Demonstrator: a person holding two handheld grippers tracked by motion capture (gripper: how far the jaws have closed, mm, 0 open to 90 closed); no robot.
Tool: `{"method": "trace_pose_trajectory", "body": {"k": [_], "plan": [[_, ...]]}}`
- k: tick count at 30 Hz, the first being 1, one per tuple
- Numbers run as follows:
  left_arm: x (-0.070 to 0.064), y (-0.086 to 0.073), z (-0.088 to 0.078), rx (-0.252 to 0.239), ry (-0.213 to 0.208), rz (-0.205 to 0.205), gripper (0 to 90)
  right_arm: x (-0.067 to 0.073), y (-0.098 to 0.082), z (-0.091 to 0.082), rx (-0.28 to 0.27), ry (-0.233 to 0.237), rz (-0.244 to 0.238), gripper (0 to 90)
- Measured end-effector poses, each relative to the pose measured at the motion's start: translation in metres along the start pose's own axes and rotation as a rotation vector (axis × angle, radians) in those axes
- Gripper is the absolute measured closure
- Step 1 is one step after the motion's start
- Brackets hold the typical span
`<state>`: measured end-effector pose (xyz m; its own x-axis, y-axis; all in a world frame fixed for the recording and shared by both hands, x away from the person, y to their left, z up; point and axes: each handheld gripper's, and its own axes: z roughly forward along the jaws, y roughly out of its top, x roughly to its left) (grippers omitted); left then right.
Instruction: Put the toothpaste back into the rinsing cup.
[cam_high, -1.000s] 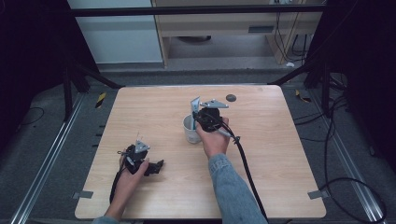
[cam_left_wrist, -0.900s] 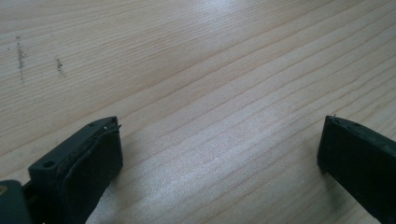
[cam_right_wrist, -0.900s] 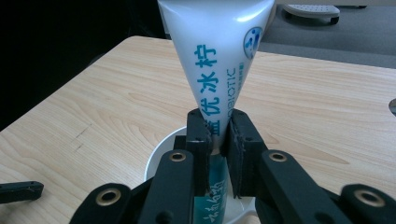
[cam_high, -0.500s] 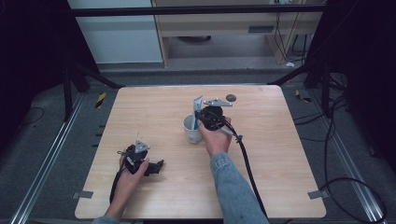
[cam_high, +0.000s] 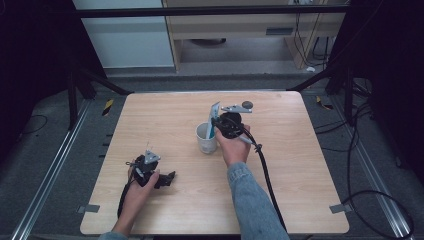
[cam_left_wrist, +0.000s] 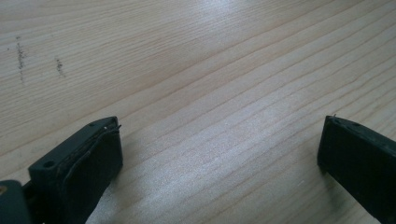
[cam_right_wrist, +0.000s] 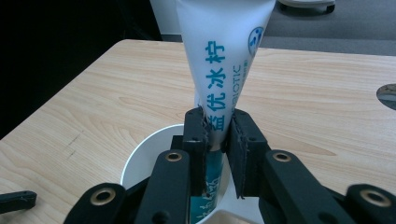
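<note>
Toothpaste tube (cam_right_wrist: 219, 70) stands upright, lower end inside the white cup (cam_high: 206, 138) mid-table (cam_high: 300, 165), my right tongs (cam_right_wrist: 218, 128) clamped on it just above the rim. Looks like I'm seating it in the cup; next I'd loosen the grip and lift clear without tipping the cup. Left tongs (cam_left_wrist: 219, 154) spread wide, empty, resting low on the table.

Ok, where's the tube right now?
In the high view the tube stands upright in the white cup near table centre, pinched by the right gripper.
</note>
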<state>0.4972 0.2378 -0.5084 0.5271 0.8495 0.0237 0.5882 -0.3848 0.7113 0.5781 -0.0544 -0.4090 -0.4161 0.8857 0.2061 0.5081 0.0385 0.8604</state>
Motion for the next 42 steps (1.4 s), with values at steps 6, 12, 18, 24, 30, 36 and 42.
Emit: {"method": "trace_pose_trajectory", "body": {"k": [6, 12, 18, 24, 30, 36, 42], "plan": [[0.000, 0.000, 0.000, 0.000, 0.000, 0.000, 0.0, 0.001, -0.001, 0.000, 0.003, -0.002, -0.004, 76.8], [0.000, 0.000, 0.000, 0.000, 0.000, 0.000, 0.0, 0.002, -0.002, 0.000, 0.007, -0.001, -0.007, 76.9], [0.000, 0.000, 0.000, 0.000, 0.000, 0.000, 0.0, 0.004, -0.003, 0.001, 0.018, 0.004, -0.015, 77.3], [0.000, 0.000, 0.000, 0.000, 0.000, 0.000, 0.0, 0.004, -0.003, 0.000, 0.015, 0.004, -0.028, 77.5], [0.000, 0.000, 0.000, 0.000, 0.000, -0.001, 0.0, 0.008, -0.002, -0.004, 0.018, -0.002, -0.059, 77.4], [0.000, 0.000, 0.000, 0.000, 0.000, 0.000, 0.0, 0.010, 0.001, -0.010, 0.021, -0.013, -0.094, 76.6], [0.000, 0.000, 0.000, 0.000, 0.000, 0.000, 0.0, 0.012, 0.001, -0.014, 0.028, -0.016, -0.113, 71.9]]}}
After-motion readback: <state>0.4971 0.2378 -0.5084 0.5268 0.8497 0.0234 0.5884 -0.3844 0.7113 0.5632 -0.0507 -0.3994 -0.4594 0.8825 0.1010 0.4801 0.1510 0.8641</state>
